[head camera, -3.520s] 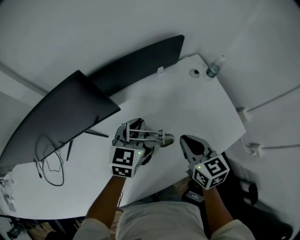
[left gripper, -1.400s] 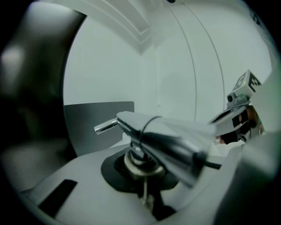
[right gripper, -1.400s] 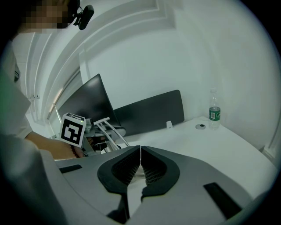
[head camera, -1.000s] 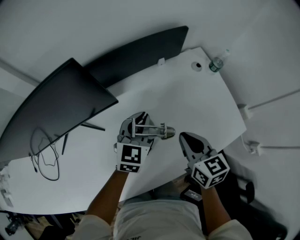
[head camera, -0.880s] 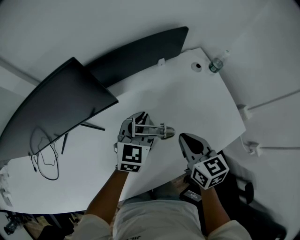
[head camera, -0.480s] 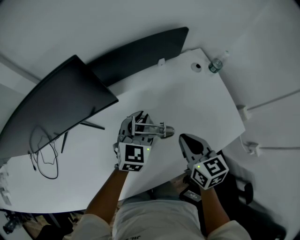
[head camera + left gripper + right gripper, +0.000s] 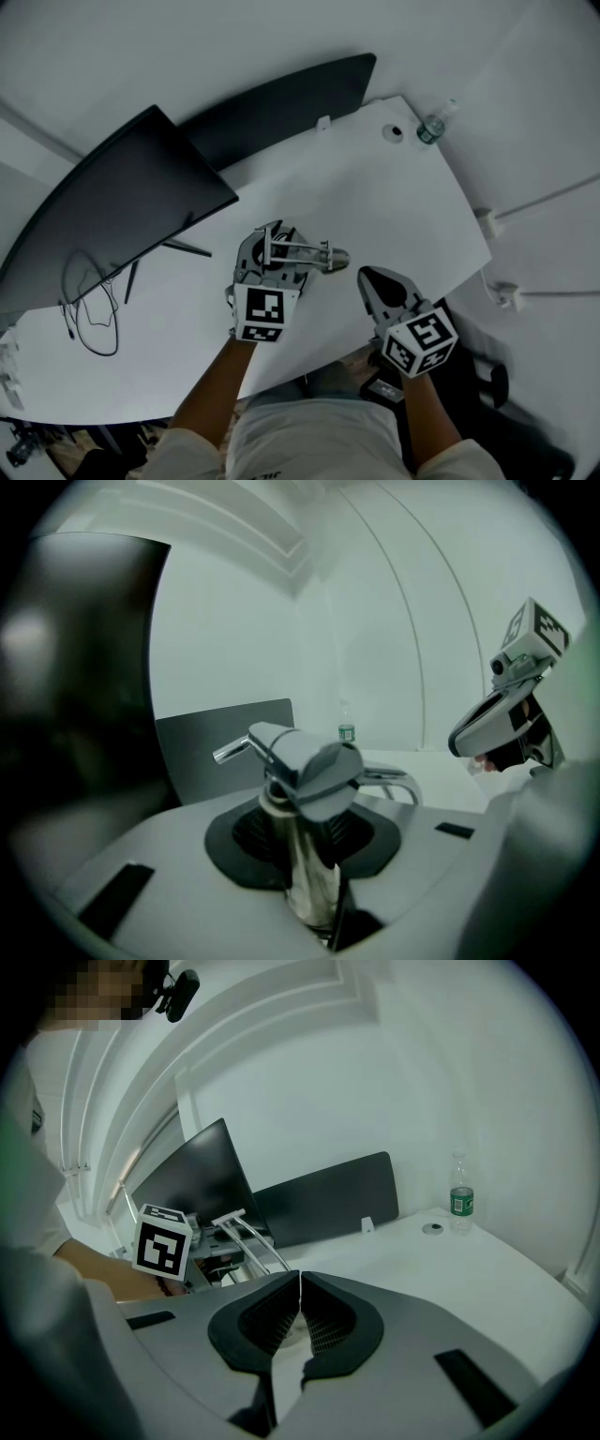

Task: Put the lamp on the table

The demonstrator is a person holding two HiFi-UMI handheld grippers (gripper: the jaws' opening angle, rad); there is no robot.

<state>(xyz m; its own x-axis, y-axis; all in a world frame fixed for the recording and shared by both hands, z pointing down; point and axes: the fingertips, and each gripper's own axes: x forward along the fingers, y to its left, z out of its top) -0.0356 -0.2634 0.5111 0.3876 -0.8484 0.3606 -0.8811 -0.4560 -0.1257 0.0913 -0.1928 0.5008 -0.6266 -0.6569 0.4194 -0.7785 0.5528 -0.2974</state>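
Note:
A chrome desk lamp (image 7: 314, 255) with thin jointed arms stands on the white table (image 7: 394, 206), just beyond my left gripper (image 7: 272, 259). In the left gripper view its shiny stem (image 7: 309, 874) rises between the two dark pads, and its joint block fills the middle. The left gripper's (image 7: 305, 841) jaws have just been opening; they stand apart with the stem still between them and a gap at each side. My right gripper (image 7: 373, 281) hovers by the table's near edge, to the right of the lamp, shut and empty (image 7: 300, 1307).
A dark monitor (image 7: 103, 225) stands at the left, with a long dark panel (image 7: 281, 112) behind it. A water bottle (image 7: 429, 129) and a small round cap (image 7: 390, 132) sit at the far right corner. Loose cables (image 7: 94, 323) lie left of the monitor's foot.
The left gripper's jaws have spread apart round the lamp's stem. Both hands and the lamp stay where they were.

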